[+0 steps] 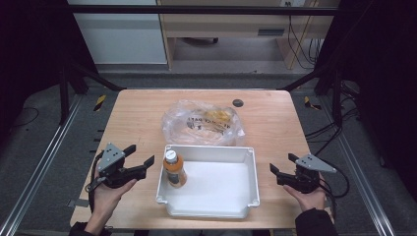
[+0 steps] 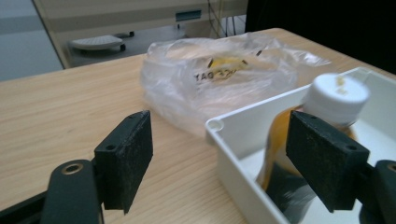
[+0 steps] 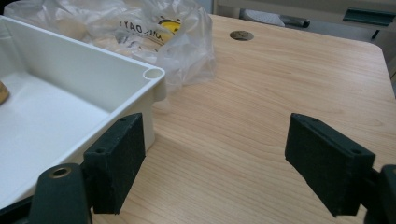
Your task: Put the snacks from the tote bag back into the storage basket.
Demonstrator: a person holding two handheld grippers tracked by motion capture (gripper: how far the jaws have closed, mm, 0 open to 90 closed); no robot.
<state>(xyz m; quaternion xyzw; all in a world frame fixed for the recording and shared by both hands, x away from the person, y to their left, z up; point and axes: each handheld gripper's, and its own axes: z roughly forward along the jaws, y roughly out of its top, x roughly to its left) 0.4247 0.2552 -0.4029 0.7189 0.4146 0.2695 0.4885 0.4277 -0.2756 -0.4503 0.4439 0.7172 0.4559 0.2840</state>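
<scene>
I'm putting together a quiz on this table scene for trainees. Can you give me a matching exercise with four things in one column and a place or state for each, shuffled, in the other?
Things:
1. bottle
2. plastic bag
3. left gripper
4. right gripper

Places or states:
A. crumpled on the table behind the tray
B. open and empty, off the tray's right side
C. standing upright in the white tray's left end
D. open beside the tray's left wall, near the bottle

Pairs: 1-C, 2-A, 3-D, 4-B
</scene>
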